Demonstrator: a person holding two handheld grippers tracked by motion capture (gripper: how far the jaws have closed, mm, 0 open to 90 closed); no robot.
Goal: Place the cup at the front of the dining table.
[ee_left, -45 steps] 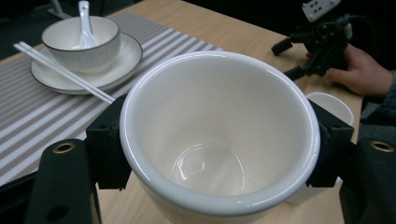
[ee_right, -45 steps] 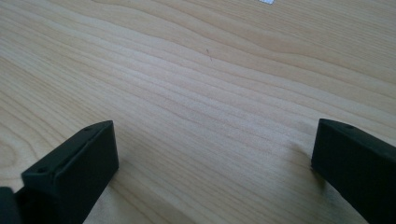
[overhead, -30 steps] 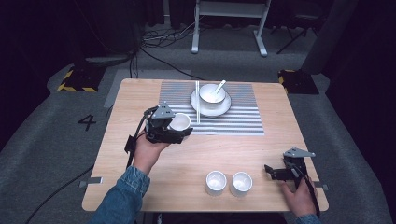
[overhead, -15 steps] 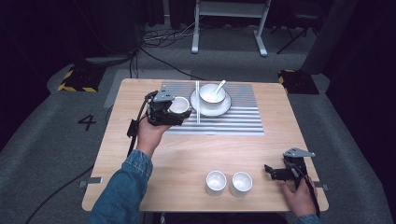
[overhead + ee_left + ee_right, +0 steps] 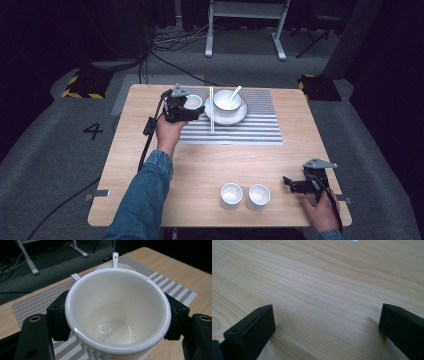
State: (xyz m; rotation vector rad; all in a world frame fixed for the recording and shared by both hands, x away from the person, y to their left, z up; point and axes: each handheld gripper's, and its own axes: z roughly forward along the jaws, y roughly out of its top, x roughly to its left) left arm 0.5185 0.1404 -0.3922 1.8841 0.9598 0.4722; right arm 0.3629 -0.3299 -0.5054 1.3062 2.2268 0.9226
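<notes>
My left gripper (image 5: 192,106) is shut on a white cup (image 5: 192,102) and holds it over the far left corner of the striped placemat (image 5: 240,131). In the left gripper view the empty cup (image 5: 117,312) sits between both black jaws, which press on its sides. Just right of it lie white chopsticks (image 5: 211,116) and a plate (image 5: 241,116) bearing a white bowl (image 5: 227,100) with a spoon (image 5: 235,92). My right gripper (image 5: 291,184) rests open on the table at the near right, with bare wood between its fingers (image 5: 249,332).
Two more white cups (image 5: 231,195) (image 5: 259,196) stand side by side near the front edge of the wooden table (image 5: 200,165), left of my right gripper. A cable trails from the left gripper along the table's left side. Dark floor surrounds the table.
My left gripper has carried the cup away from me and to the right, from the table's left-middle to the placemat's far left corner beside the chopsticks. The right gripper has stayed put.
</notes>
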